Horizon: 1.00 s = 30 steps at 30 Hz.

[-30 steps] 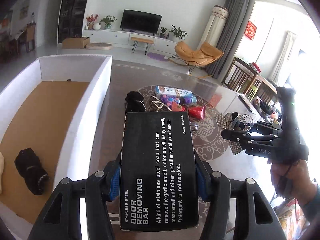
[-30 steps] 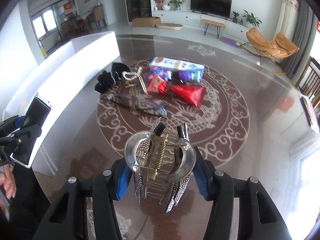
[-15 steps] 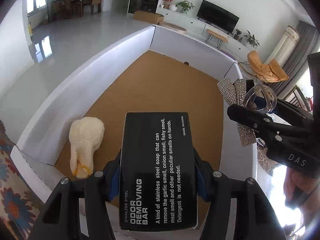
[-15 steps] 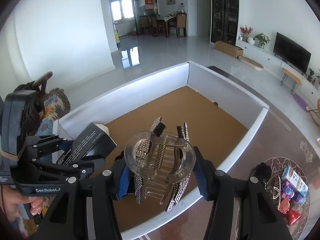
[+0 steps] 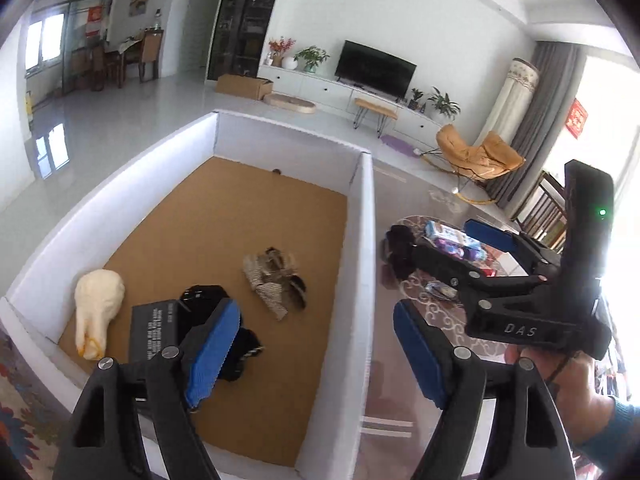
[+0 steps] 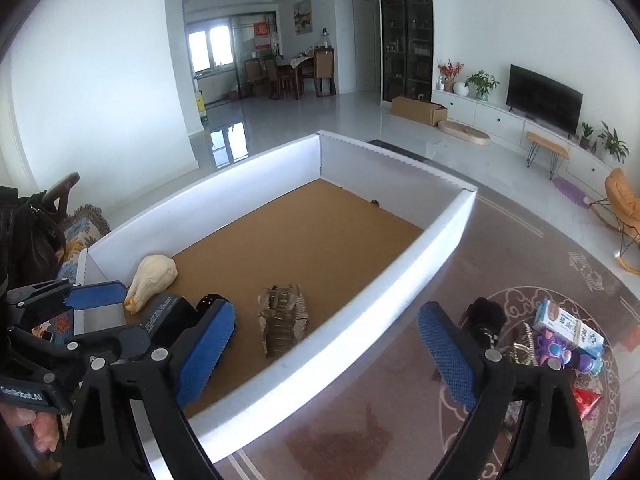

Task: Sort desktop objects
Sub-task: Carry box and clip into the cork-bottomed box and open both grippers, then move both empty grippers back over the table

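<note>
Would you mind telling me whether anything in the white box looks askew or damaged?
Nothing looks damaged. In the white box, the rhinestone hair clip lies on its side and the black soap box sits skewed beside a black item I cannot identify.

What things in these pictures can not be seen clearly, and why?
- Black box: left wrist view, print too small to read.
- Black item beside it: blue pad covers part.
- Glasses on table: right gripper hides most.
- Red packet: right wrist view, finger overlaps it.
</note>
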Each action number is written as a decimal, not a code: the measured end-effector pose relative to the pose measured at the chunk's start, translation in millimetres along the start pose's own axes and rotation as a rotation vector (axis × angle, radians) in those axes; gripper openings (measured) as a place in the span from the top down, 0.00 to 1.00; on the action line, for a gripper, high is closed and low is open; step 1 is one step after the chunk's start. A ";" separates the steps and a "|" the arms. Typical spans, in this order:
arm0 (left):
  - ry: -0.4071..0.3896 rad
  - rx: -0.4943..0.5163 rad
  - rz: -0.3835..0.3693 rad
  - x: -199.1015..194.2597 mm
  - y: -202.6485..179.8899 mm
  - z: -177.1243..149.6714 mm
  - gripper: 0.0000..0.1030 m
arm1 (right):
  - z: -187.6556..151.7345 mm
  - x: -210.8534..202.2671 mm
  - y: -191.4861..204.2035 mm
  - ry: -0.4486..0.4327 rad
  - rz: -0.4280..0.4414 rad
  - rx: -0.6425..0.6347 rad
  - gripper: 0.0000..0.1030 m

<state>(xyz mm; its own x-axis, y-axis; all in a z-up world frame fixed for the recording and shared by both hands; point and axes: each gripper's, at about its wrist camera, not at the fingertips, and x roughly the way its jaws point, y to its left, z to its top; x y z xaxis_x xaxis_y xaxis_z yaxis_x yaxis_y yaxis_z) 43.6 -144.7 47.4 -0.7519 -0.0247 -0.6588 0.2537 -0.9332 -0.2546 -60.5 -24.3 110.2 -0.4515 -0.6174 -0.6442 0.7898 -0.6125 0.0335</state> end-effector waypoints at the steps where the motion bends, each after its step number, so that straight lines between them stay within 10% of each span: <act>1: -0.008 0.028 -0.036 0.2 -19.1 -4.4 0.12 | -8.6 -11.9 -10.8 -0.027 -0.033 0.006 0.00; 7: 0.092 0.183 -0.212 43.1 -121.0 -42.6 0.04 | -98.0 -50.7 -100.6 0.020 -0.251 0.067 0.00; 16: 0.254 0.324 -0.085 129.2 -166.1 -86.8 0.04 | -211.8 -74.9 -191.2 0.229 -0.381 0.275 0.00; 30: 0.231 0.319 -0.004 165.2 -146.0 -84.0 0.04 | -215.1 -68.5 -192.6 0.242 -0.349 0.311 0.00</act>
<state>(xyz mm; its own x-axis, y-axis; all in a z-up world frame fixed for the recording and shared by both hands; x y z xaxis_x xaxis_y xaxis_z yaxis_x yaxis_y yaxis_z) -66.6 17.6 -83.7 -0.5861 0.0264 -0.8098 0.0221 -0.9986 -0.0485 -92.4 242.1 -16.5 -0.5276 -0.2413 -0.8145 0.4328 -0.9014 -0.0133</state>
